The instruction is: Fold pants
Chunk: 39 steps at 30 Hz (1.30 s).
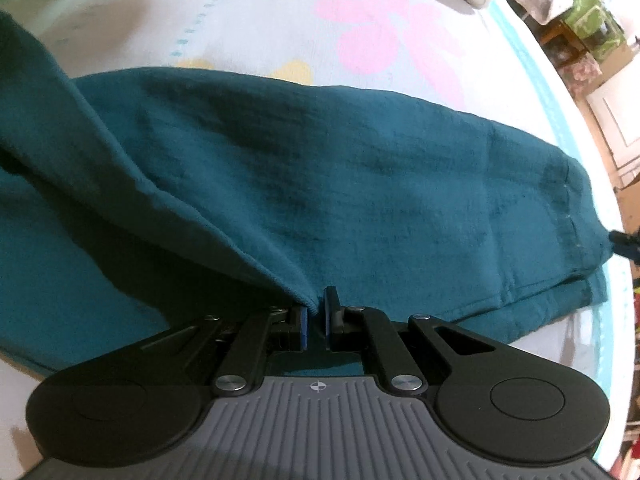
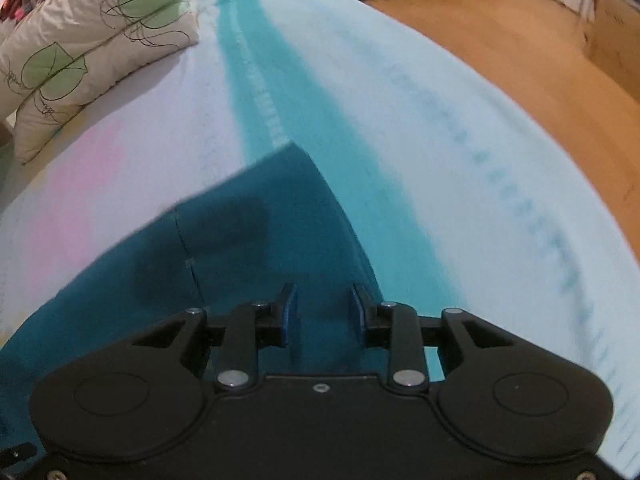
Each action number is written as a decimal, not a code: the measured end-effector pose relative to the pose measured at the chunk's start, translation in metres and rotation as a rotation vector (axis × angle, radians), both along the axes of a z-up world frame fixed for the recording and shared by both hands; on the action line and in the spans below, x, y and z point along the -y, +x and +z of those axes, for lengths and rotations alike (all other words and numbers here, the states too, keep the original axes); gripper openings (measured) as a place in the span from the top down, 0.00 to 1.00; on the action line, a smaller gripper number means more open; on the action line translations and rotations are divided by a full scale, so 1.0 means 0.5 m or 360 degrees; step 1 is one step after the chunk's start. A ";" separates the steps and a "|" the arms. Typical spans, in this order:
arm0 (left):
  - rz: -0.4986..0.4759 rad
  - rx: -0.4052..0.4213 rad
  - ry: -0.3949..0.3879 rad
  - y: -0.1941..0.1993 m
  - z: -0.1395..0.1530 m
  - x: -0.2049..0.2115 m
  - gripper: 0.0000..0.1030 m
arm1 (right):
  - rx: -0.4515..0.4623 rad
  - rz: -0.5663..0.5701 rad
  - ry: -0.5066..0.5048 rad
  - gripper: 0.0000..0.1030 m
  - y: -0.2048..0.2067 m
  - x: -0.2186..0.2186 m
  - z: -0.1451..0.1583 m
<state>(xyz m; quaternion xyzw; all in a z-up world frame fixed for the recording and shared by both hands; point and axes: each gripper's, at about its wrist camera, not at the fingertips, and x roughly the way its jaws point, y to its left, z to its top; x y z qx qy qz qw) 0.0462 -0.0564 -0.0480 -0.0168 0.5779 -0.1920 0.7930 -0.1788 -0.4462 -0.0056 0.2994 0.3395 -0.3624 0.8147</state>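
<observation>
Pants (image 1: 320,168), teal, lie spread on a pale flowered bedsheet (image 1: 248,12). From the left wrist, one fold rises from nine o'clock down to the left gripper (image 1: 315,312), whose blue pads nearly meet and pinch the cloth's edge between them. The hem lies toward three o'clock, near the bed's edge. From the right wrist, the right gripper (image 2: 324,314) has its fingers spread apart above the pants' corner, touching nothing. Bare sheet extends toward twelve and two o'clock; a leaf-print pillow (image 2: 88,48) sits at ten o'clock.
</observation>
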 end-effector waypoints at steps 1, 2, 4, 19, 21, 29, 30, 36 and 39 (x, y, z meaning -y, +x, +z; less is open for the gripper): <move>-0.0005 0.0008 0.0004 0.000 0.001 0.001 0.93 | 0.0024 -0.0012 0.0013 0.60 -0.011 -0.005 -0.005; -0.0006 0.0011 0.0006 0.001 0.001 0.001 0.93 | 0.0036 -0.0025 0.0035 0.60 -0.019 -0.008 -0.013; 0.0001 0.0007 0.0008 0.002 0.002 0.001 0.93 | 0.0016 -0.0065 0.0087 0.59 -0.026 -0.006 -0.026; 0.0044 0.0070 -0.0130 0.037 0.058 -0.019 0.93 | 0.0294 -0.0022 0.0095 0.86 0.012 0.002 0.021; 0.0076 0.0159 -0.0192 0.063 0.103 -0.025 0.93 | 0.0376 0.0045 0.0011 0.86 0.048 0.011 0.078; 0.0152 0.0655 -0.0359 0.053 0.301 -0.062 0.93 | 0.0772 0.0137 -0.0289 0.86 0.018 -0.030 0.267; 0.0143 0.0678 -0.0349 0.038 0.303 -0.067 0.93 | 0.0776 0.0123 -0.0275 0.86 -0.001 -0.038 0.265; -0.0034 0.0411 -0.0155 -0.071 0.148 -0.042 0.93 | 0.0474 -0.0027 -0.0081 0.85 -0.074 -0.052 0.121; -0.0102 0.0164 -0.0019 -0.104 0.026 -0.026 0.93 | 0.0224 -0.0085 0.0050 0.85 -0.063 -0.041 0.019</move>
